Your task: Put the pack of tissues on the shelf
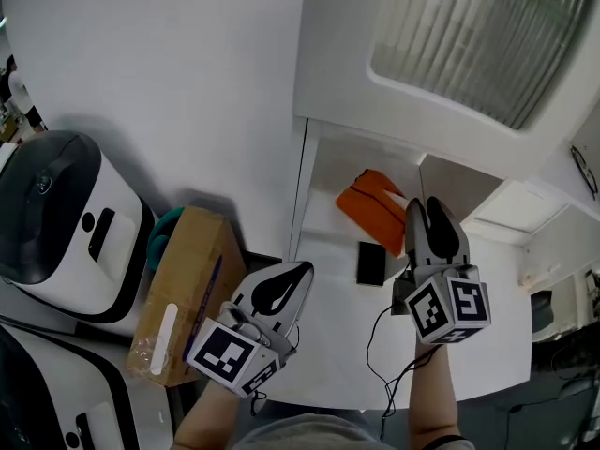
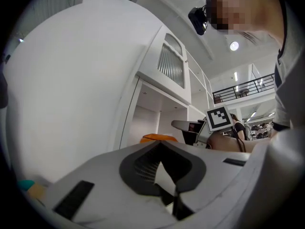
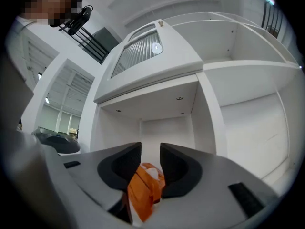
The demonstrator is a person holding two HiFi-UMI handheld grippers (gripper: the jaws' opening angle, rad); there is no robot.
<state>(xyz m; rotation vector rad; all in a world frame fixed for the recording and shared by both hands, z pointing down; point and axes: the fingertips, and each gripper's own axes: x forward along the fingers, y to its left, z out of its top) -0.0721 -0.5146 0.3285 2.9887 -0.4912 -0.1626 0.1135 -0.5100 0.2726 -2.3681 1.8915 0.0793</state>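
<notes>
The orange pack of tissues (image 1: pixel 373 209) lies on the white shelf (image 1: pixel 323 242) inside the open cabinet bay. My right gripper (image 1: pixel 427 206) hovers just right of it, jaws pointing into the bay. In the right gripper view the right gripper (image 3: pixel 150 149) is open, and the pack (image 3: pixel 145 194) shows low in the gap between the jaws, the pads not pressing on it. My left gripper (image 1: pixel 292 275) hangs lower at the shelf's front left edge, shut and empty. In the left gripper view the left gripper (image 2: pixel 162 149) shows the pack (image 2: pixel 159 138) just beyond its tips.
A flat black device (image 1: pixel 371 263) lies on the shelf near the pack, and a black cable (image 1: pixel 384 364) trails off the front edge. Left of the cabinet stand a cardboard box (image 1: pixel 183 293), a teal object (image 1: pixel 164 232) and a white and black appliance (image 1: pixel 56 223).
</notes>
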